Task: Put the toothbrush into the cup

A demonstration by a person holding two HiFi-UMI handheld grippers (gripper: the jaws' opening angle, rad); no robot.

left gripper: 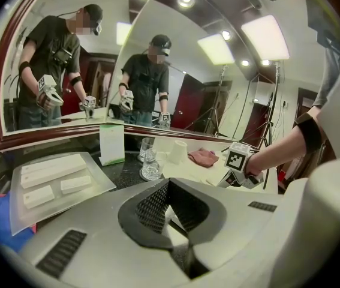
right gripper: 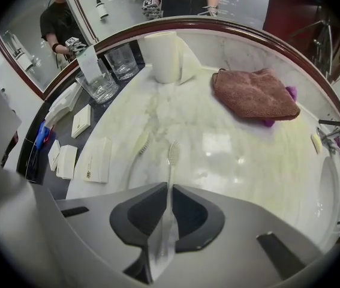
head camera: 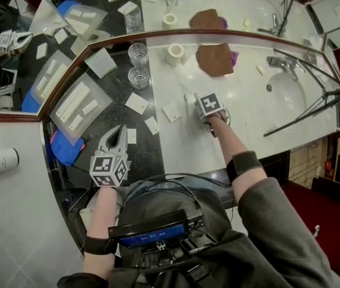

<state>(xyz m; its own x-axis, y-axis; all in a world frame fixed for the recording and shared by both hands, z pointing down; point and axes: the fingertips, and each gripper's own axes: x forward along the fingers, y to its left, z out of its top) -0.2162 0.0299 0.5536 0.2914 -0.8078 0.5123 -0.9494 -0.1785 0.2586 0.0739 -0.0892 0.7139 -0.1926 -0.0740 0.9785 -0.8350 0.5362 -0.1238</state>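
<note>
R hand-held gripper (right gripper: pixel 167 191) pinches toothbrush (right gripper: pixel 171 158) handle over counter (right gripper: pixel 235 149).

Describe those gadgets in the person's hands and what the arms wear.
Both the left gripper and right gripper are pale grey plastic shells with black textured pads, each carrying a white cube printed with black square markers. A black band wraps each forearm; the right sleeve is grey.

Bright, even indoor light from recessed round ceiling lamps (left gripper: pixel 184 0) and a square light panel (left gripper: pixel 265 38) above the left hand-held gripper (left gripper: pixel 170 186). Soft glare on the pale marble counter (right gripper: pixel 217 143) beyond the right hand-held gripper (right gripper: pixel 168 191). Heavy fisheye bending, dark vignetted corners in both gripper views.
</note>
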